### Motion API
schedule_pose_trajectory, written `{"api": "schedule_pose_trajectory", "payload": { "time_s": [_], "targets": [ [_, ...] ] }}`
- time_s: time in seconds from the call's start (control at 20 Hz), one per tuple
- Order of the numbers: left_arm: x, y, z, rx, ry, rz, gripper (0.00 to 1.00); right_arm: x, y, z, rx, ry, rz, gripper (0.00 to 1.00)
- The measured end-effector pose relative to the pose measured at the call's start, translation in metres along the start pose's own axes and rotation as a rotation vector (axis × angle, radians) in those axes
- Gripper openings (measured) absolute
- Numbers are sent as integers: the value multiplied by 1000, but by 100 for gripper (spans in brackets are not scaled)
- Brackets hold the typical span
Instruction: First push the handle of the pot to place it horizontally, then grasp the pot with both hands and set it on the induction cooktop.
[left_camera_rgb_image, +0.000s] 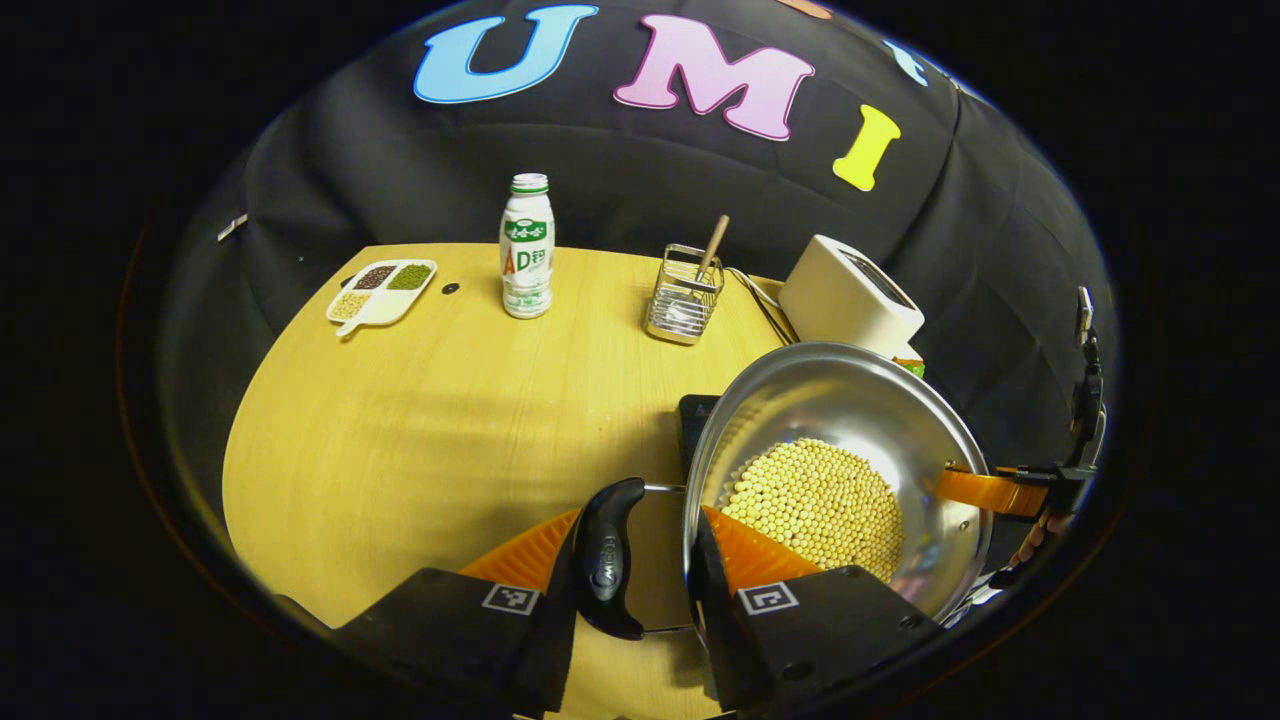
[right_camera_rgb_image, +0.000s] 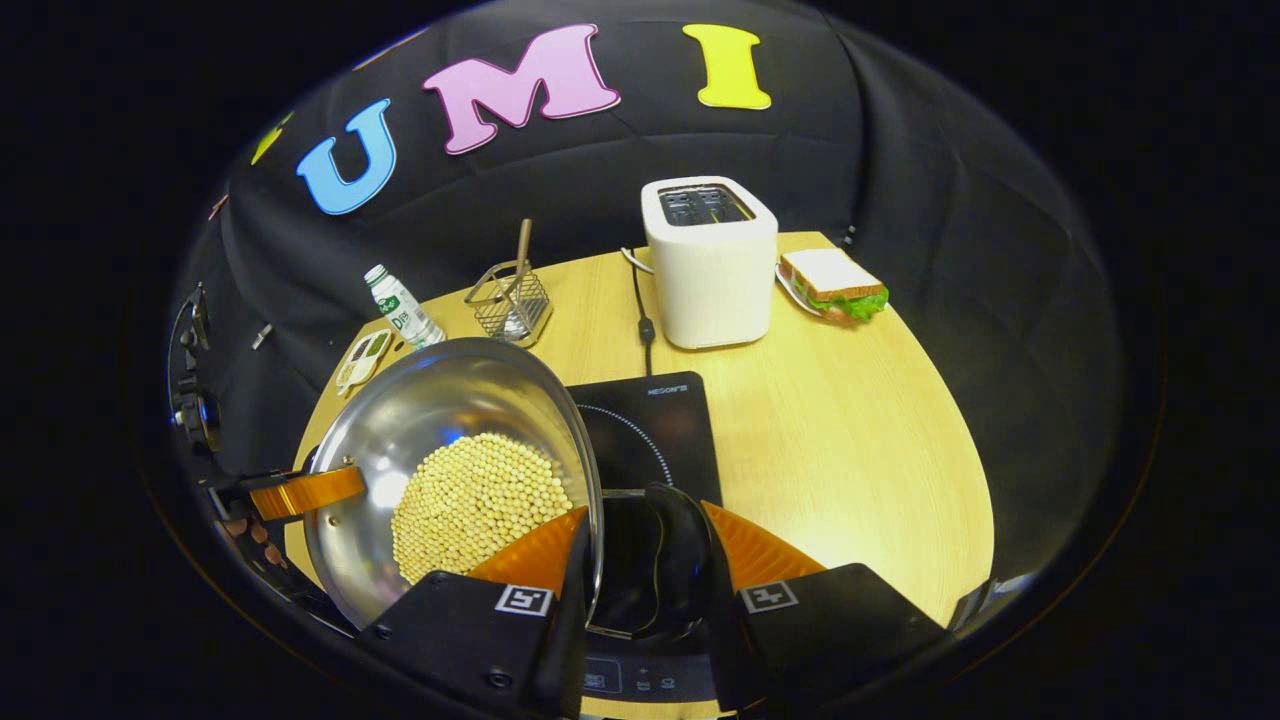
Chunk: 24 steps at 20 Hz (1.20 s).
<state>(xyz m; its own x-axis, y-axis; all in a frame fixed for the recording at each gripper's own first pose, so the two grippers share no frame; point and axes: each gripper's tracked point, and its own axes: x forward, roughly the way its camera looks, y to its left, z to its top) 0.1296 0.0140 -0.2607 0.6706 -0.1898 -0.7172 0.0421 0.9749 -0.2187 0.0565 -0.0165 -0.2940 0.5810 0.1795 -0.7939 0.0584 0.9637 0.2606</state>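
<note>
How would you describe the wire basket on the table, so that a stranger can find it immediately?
Start at the white toaster at the back of the round wooden table. Between it and the plastic bottle stands a small wire basket, square and open-topped. It is the see-through metal thing there, with a wooden stick leaning out of it.

Unreadable brand marks on pot handle and induction cooktop.
</note>
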Motion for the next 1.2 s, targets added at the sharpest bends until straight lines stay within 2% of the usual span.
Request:
{"api": "schedule_pose_trajectory", "payload": {
  "time_s": [0.05, 0.4, 0.45, 0.55, 1.2],
  "targets": [
    [4, -5, 0, 3, 3, -1, 57, 2, -6, 1, 3, 1, -2, 53],
    [24, -29, 5, 29, 6, 4, 57, 19, -37, 5, 33, 9, 1, 53],
    [26, -30, 6, 31, 5, 6, 57, 21, -38, 6, 35, 10, 3, 48],
    [28, -32, 8, 40, 2, 12, 57, 25, -41, 7, 40, 13, 8, 53],
    [44, -29, 4, 33, 0, 13, 57, 44, -45, 7, 47, 16, 17, 53]
  ]
}}
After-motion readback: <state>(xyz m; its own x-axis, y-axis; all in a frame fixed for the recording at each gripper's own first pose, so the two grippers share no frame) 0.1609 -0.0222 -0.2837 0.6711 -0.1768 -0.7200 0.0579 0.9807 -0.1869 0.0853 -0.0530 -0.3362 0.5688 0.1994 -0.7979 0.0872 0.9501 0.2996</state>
